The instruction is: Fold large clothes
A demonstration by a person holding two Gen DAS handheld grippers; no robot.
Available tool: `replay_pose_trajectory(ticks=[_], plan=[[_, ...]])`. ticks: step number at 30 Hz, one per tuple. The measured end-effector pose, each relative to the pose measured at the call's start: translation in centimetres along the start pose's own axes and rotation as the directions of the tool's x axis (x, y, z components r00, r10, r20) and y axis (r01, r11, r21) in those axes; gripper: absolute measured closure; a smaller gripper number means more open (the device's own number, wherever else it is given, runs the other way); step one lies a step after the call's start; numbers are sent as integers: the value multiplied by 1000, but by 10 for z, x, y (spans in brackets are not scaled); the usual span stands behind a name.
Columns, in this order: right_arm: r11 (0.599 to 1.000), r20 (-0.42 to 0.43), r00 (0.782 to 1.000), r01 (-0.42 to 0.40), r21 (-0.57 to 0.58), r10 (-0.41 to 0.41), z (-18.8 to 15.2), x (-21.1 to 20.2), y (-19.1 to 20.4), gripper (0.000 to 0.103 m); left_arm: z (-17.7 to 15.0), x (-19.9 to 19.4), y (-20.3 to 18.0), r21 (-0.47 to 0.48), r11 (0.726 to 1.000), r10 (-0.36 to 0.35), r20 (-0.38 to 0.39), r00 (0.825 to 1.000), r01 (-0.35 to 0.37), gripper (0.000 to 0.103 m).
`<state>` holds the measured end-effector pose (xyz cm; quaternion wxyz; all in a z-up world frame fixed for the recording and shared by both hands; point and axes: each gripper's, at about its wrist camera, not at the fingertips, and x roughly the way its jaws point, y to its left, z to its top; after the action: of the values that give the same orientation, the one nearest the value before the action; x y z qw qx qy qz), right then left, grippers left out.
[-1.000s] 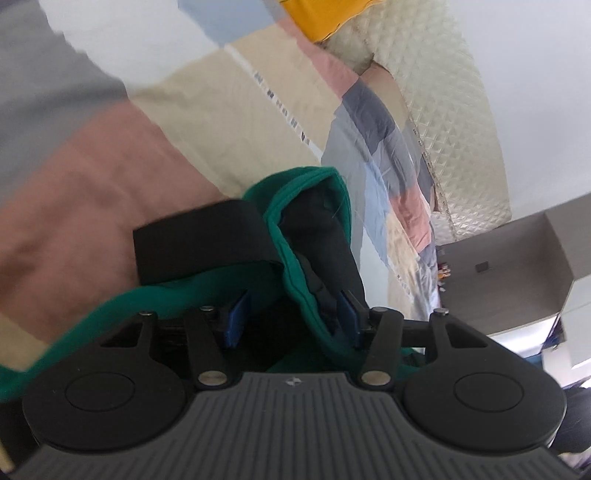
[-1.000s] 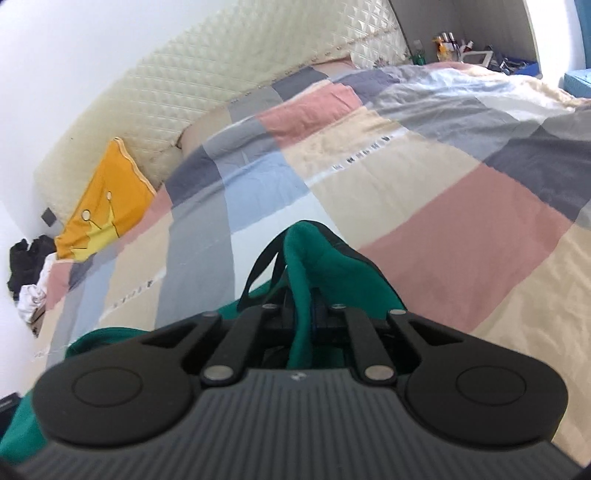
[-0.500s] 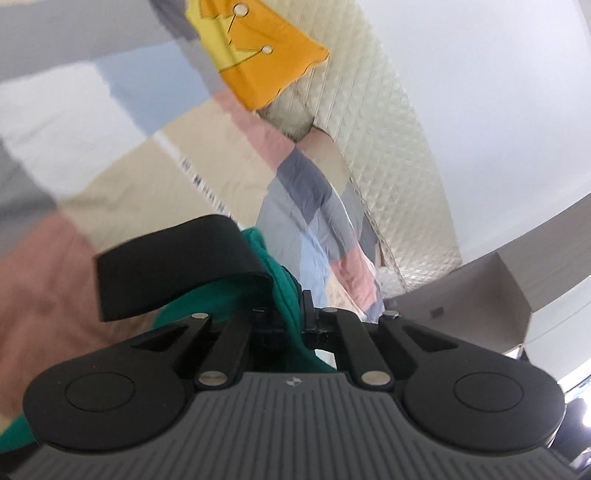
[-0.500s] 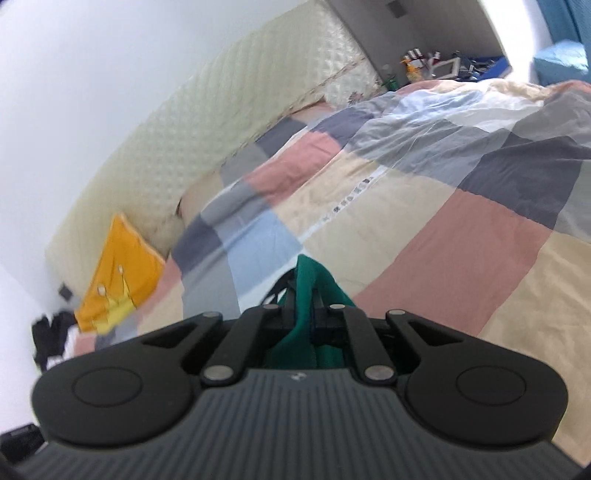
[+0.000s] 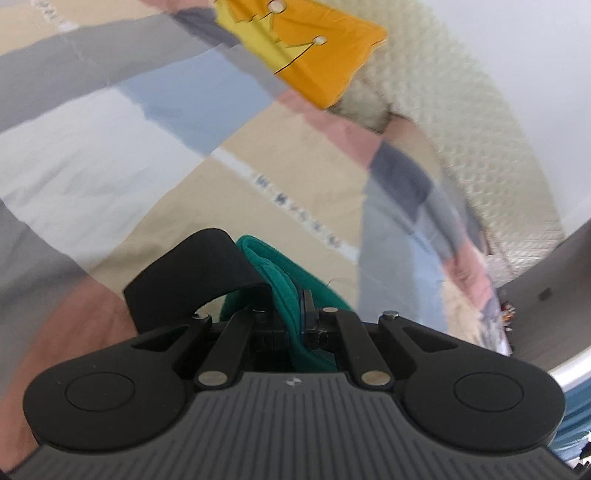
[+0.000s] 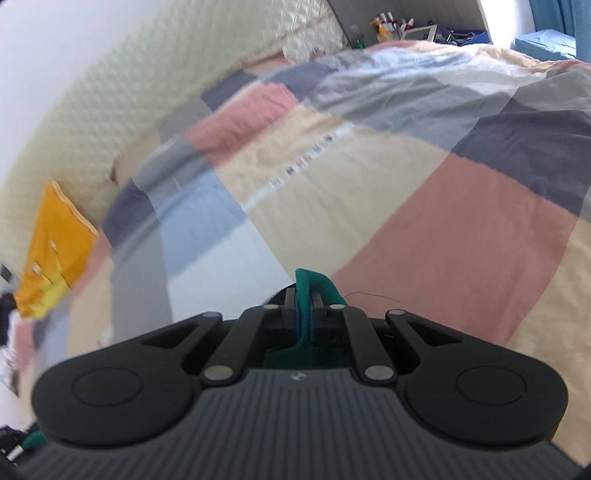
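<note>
A green garment with black trim is held by both grippers above a patchwork bedspread. In the left wrist view my left gripper (image 5: 291,314) is shut on a thick green fabric edge (image 5: 284,280), and a black band (image 5: 199,269) of the garment curls up to the left of the jaws. In the right wrist view my right gripper (image 6: 303,306) is shut on a thin fold of the green garment (image 6: 312,280), which sticks up just past the fingertips. Most of the garment hangs below both grippers, hidden by their bodies.
The patchwork bedspread (image 6: 424,229) in pink, beige, blue and grey squares fills both views. An orange pillow (image 5: 314,55) lies against the quilted cream headboard (image 6: 155,92). A shelf with small items (image 6: 406,26) stands beyond the bed's far side. Dark clothes (image 6: 7,306) lie beside the bed.
The left jaws have shut on the green edge. Both grippers have swung across the bed; less of the garment shows ahead of each, and the orange pillow has come into the left view.
</note>
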<state>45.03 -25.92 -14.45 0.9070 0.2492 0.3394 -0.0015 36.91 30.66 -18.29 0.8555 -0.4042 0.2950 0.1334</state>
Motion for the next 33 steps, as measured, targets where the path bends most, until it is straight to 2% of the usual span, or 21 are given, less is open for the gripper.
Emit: replay_pose_trajectory(ticks=[2,7,12,14,15,16,17,18,19,20,22,27,33], plan=[[1000,-14,1000,14,-13,-15,-2,8,-1,95,-2,13,5,4,1000,24,-16,1000,-24,97],[999,-47,998,49,-13,-50,-10,27,-11,95,-12,27,-2,99,992,77,-29,997,-74,97],[1000,-55,998,13,28,-11,-11,19,-17,93,-15,11,-14,173,984,48,-21,999,-44,94],[1000,-62,998,-7,26,9,-10,12,-15,91,-16,3,-17,170,985,31,-26,999,-26,91],[1000,-58,998,-10,22,11,-10,8,-13,91,-17,-1,-19,171,985,27,-31,999,-21,83],[1000,-49,999,-11,15,12,-9,4,-11,86,-18,-4,-21,172,985,23,-32,999,-18,65],[1000,-40,999,-16,10,16,-9,-1,-10,73,-18,-8,-23,171,985,16,-27,1000,-12,55],[999,-33,999,-32,14,33,-10,-7,-10,62,-19,-13,-25,175,985,-1,-20,1000,4,45],[998,-28,998,-51,22,52,-10,-11,-10,41,-21,-19,-28,183,983,-22,-17,1000,25,44],[997,-22,997,-76,28,77,-10,-17,-10,33,-22,-25,-31,187,982,-32,-13,999,34,43],[995,-18,995,-97,7,97,-11,-27,-7,34,-26,-39,-38,204,978,-50,2,999,48,35],[983,-5,987,-159,-97,159,-19,-57,12,33,-44,-68,-65,305,945,-122,-12,992,120,33],[933,-86,972,-235,-274,220,-51,-67,53,34,-88,-83,-99,475,867,-132,-74,988,151,33]])
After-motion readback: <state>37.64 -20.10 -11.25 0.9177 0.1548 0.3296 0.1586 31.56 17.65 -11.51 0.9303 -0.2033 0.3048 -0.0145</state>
